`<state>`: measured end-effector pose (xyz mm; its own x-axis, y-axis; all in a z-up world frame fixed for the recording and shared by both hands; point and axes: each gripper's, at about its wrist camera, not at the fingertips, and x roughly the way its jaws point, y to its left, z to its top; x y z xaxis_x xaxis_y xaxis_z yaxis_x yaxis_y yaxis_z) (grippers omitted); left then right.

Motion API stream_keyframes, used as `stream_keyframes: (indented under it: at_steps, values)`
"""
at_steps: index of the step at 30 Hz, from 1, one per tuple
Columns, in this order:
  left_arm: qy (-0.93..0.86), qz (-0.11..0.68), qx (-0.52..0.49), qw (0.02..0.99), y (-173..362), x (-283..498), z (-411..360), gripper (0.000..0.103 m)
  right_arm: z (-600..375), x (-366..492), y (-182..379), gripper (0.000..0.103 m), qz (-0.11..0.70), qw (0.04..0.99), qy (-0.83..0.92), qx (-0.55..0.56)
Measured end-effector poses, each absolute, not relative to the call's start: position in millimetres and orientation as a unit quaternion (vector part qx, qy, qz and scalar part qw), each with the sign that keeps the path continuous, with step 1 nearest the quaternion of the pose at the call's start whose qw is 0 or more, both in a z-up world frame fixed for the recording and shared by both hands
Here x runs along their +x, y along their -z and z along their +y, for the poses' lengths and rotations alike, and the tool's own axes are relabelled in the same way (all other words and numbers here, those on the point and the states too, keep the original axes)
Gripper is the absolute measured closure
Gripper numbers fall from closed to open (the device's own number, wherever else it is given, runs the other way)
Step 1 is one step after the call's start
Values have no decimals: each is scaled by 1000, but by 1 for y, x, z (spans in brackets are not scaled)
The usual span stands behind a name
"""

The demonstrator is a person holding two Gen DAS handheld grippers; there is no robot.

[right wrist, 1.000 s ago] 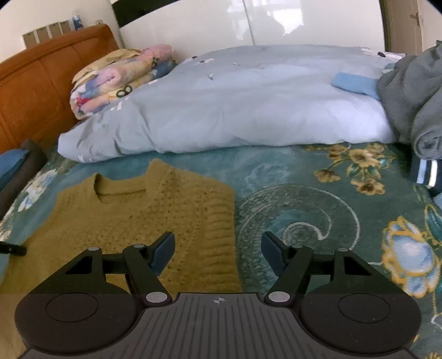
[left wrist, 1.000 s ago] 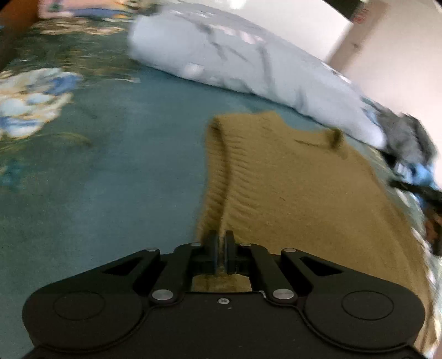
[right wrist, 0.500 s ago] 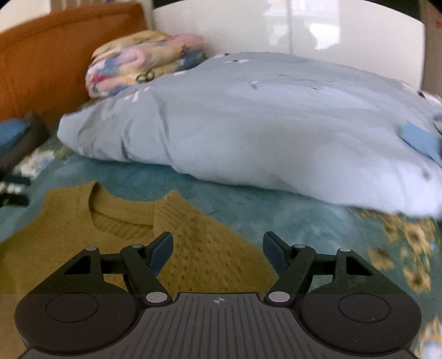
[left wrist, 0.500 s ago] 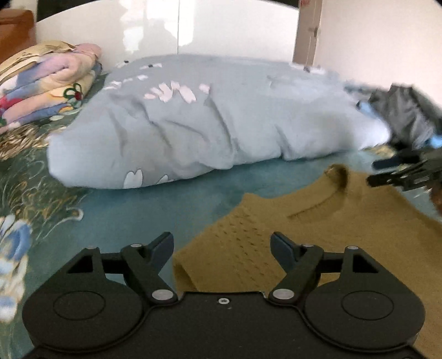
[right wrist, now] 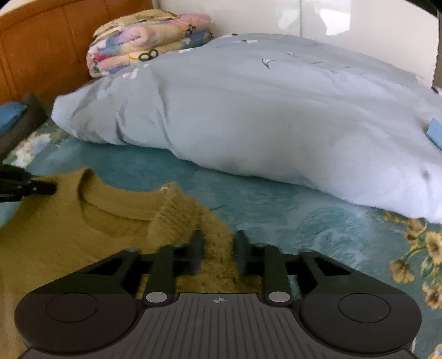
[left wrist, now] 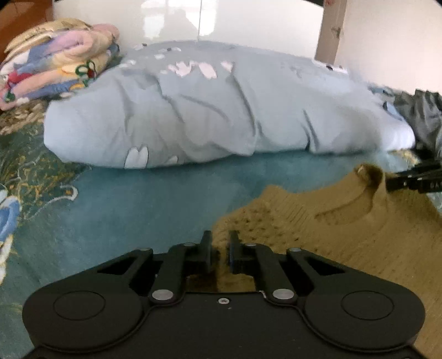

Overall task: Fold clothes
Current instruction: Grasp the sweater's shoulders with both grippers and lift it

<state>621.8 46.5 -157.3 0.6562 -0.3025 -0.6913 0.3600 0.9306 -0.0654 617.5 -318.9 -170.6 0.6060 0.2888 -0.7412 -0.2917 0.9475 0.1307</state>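
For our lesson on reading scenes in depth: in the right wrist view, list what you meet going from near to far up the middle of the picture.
right gripper → mustard knitted sweater → teal floral bedspread → pale blue duvet → white glossy wall

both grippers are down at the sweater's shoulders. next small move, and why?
Probably lift both shoulders together and carry them toward the hem. The left gripper and the right gripper have just been closing, and each now pinches a shoulder of the mustard sweater, one on each side of the neckline. It lies flat on the teal bedspread, so a fold looks next.
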Motion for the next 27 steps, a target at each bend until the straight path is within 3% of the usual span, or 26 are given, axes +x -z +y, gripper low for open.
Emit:
stream_keyframes:
  at_steps: [8,16,21,27]
  values:
    - [203,297,-20,933,99,573,66,96,-334,563,123,89,348,919,-186,25]
    - [253,231,-10,939,30,442,82,96,-348,444,52,89,291,932,-214,18]
    - [268,240,-9,933,24,351,84,96,-346,362,36,89,302,928,-217,9]
    - [262,267,-11,927,55,261,85,96,-342,275,52,89,327,920,-213,33]
